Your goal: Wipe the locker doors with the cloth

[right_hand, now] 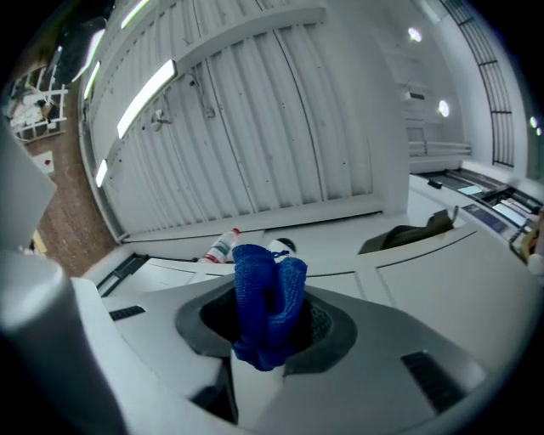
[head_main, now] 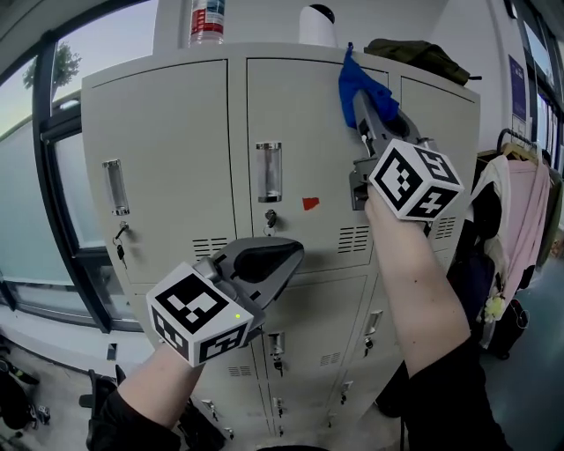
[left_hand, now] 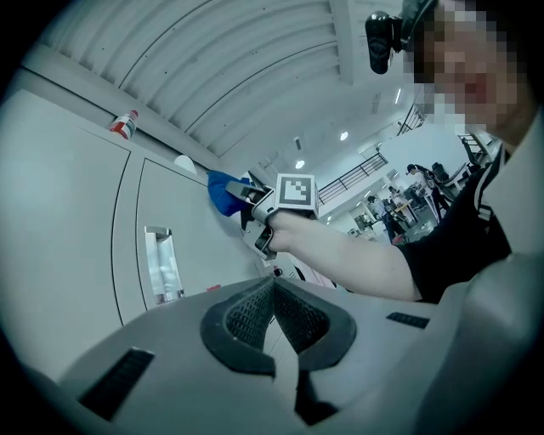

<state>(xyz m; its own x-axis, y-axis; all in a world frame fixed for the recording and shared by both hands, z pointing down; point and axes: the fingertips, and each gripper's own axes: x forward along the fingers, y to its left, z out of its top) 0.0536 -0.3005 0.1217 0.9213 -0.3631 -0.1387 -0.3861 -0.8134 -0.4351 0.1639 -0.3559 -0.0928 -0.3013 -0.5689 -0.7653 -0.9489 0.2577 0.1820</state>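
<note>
Checking in from the remote station. My right hand-held gripper is clamped on the blue cloth, which bunches up out of the jaws in the right gripper view. The cloth sits at the upper right corner of the locker's middle top door, right by the seam with the next door over, and from the head view it looks pressed against the metal there.

My left hand-held gripper is lower down in front of the locker, about level with the vent slots of that same middle door. Its jaws are closed pad to pad with nothing between them.

On top of the locker there's a plastic bottle with a red label, a white container with a dark cap and a dark green bundle of fabric. The middle door has a clear handle, and a small red sticker just right of it. Right of the locker, a pink garment hangs on a rack.
</note>
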